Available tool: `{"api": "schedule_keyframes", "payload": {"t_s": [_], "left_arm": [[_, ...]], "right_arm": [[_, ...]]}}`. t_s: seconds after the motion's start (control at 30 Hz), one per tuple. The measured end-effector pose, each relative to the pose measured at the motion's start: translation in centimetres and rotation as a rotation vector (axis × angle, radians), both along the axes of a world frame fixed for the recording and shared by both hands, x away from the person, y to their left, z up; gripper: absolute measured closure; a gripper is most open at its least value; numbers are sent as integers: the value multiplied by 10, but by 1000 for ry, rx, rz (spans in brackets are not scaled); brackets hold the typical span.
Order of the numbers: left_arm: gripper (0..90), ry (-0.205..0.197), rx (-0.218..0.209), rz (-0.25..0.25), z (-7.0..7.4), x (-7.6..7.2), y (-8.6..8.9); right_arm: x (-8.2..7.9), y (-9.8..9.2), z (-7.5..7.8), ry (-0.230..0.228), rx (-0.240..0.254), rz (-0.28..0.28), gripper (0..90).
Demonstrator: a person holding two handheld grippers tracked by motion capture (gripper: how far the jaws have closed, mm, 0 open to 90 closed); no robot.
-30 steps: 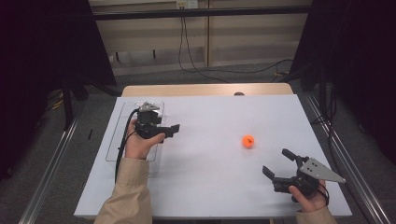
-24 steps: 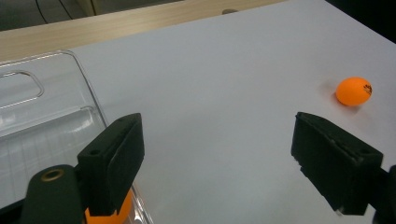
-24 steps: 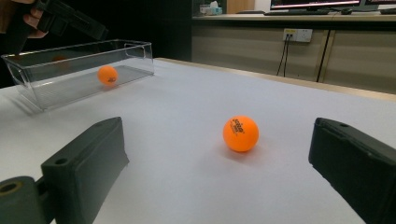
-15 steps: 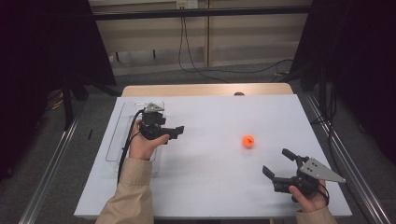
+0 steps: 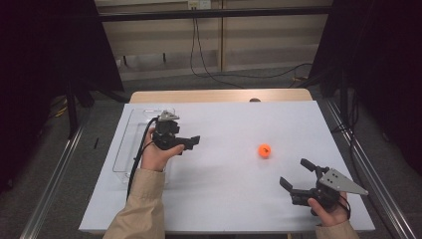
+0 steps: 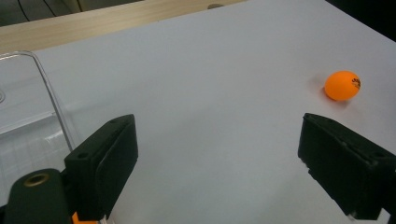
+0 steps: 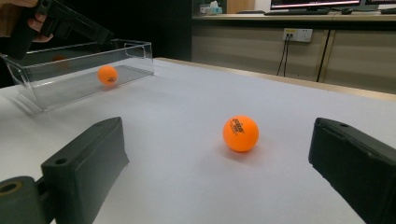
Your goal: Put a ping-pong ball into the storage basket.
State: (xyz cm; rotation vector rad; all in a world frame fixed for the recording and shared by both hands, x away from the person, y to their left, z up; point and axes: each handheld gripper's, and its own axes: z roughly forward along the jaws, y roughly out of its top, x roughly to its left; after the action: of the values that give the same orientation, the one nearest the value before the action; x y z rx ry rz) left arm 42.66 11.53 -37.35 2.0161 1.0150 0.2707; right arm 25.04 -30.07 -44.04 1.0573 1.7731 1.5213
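the left gripper (image 5: 191, 143) is held above the near edge of the clear plastic tray (image 5: 124, 149); its jaws have just been opening, they stand well apart, and nothing is seen between them; the right gripper (image 5: 294, 175) is held low over the white table (image 5: 224, 199), its jaws are also spread wide and nothing is gripped; the orange ball (image 5: 264, 150) is lying on the table in front of the right gripper, a little beyond its jaws and apart from them; from the left gripper view the same ball (image 6: 342, 85) is seen farther ahead, past the right-hand jaw; a second orange ball (image 7: 107, 74) is seen inside the tray, resting on its floor.

the ball is judged to be a table tennis ball; it is expected to be very light, hollow and stiff, with a thin shell that could be dented if it is squeezed hard; the surface is smooth and matt, with a small dark print; because it is round and the table top is smooth and flat, it is likely to roll away at a slight touch; it should be taken across its widest part, with one pad on each side, and closed on gently; the pads (image 7: 88, 163) are black, flat and blocky, with a slightly rough look; the tray is transparent, with thin rigid walls and rounded corners.
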Motion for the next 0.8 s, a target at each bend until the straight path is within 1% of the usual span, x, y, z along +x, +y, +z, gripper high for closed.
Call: {"api": "schedule_keyframes", "payload": {"t_s": [0.17,0.3,0.4,0.5,0.8], "left_arm": [[112,1,7,-8,-1,-1,-5],[104,7,2,-12,-3,-1,-8],[99,5,1,-25,-4,-1,-10],[94,8,-9,-22,-5,-1,-12],[94,9,-8,-32,-8,-1,-18]], "right_arm": [[0,0,0,0,0,0,37],[0,0,0,0,1,0,37],[0,0,0,0,2,0,37],[0,0,0,-1,-1,1,37],[0,0,0,-2,-4,3,37]]}}
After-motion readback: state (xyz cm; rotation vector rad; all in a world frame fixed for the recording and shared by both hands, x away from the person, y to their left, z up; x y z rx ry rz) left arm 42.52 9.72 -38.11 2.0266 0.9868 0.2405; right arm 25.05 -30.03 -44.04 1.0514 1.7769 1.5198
